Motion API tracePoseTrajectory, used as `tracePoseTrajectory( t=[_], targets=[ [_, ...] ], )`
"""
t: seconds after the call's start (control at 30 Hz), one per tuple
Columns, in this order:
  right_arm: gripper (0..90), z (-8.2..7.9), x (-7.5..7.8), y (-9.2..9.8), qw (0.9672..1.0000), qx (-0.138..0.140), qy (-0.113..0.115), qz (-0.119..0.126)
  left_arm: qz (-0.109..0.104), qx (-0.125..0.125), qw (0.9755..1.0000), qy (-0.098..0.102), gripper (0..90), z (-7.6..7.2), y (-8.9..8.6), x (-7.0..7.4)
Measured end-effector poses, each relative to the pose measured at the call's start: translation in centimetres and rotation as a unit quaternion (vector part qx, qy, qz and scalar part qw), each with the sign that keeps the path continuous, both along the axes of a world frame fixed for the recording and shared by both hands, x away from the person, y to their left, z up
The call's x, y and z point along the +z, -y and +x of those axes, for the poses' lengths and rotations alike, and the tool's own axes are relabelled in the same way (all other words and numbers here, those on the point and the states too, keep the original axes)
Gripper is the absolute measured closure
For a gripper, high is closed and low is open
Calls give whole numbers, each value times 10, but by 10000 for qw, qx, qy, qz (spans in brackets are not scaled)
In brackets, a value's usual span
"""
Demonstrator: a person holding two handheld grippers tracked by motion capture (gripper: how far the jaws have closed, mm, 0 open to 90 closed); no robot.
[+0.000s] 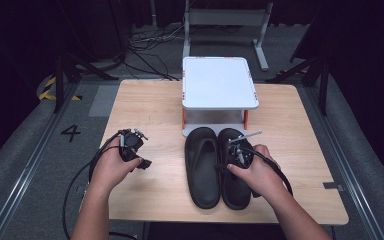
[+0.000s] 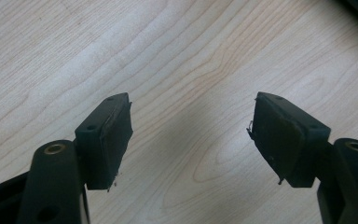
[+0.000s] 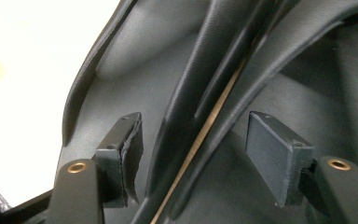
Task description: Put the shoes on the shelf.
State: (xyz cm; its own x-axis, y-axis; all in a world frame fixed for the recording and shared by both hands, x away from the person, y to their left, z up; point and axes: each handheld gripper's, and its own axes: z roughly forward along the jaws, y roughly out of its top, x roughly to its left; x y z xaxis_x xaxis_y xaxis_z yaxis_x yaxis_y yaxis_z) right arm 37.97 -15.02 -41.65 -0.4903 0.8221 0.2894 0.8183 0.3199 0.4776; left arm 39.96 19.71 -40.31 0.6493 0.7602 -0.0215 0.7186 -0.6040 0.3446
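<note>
Two black sandals lie side by side at the table's front middle, the left sandal (image 1: 202, 165) and the right sandal (image 1: 235, 192). My right gripper (image 1: 240, 150) hovers low over the right sandal's inner edge. In the right gripper view it (image 3: 193, 149) is open, its jaws straddling the two touching side walls: one pad sits inside one sandal (image 3: 121, 60), the other pad inside the second sandal (image 3: 335, 84). A thin strip of wood shows between the walls. My left gripper (image 1: 132, 145) is to the left of the shoes, open (image 2: 191, 135) over bare wood, holding nothing.
A white two-level stand (image 1: 220, 82) with orange posts sits at the back middle of the wooden table (image 1: 145, 100), just behind the sandals' toes. Cables trail from both grippers off the front edge. Dark floor and metal frames surround the table.
</note>
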Motion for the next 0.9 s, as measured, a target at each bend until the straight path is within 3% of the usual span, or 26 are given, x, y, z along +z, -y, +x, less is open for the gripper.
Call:
tracePoseTrajectory(
  t=[0.17,0.23,0.37,0.5,0.6,0.73,0.83,0.9],
  targets=[
    [348,4,-2,-8,9999,-24,-11,-128,37,8,10000,-36,296,-1,-1,-2],
    [352,7,-6,-15,9995,-65,-19,-303,16,11,10000,-47,296,-1,-1,-2],
    [462,10,-7,-18,9982,-15,-14,-597,15,-18,10000,-9,295,0,-4,0],
    [510,13,-5,-16,9987,-57,-152,-490,-28,10,10000,24,295,0,-6,1],
    [644,14,-5,-16,9988,-48,-196,-443,-4,-13,10000,32,295,1,-5,1],
    [735,13,-8,-17,9991,-88,-310,-292,34,-31,10000,19,303,2,-3,0],
    [756,12,-9,-19,9992,-102,-362,-138,25,-43,10000,36,303,1,-3,0],
    [760,11,-9,-20,9992,-109,-345,-172,16,-33,10000,43,303,1,-3,0]
  ],
)
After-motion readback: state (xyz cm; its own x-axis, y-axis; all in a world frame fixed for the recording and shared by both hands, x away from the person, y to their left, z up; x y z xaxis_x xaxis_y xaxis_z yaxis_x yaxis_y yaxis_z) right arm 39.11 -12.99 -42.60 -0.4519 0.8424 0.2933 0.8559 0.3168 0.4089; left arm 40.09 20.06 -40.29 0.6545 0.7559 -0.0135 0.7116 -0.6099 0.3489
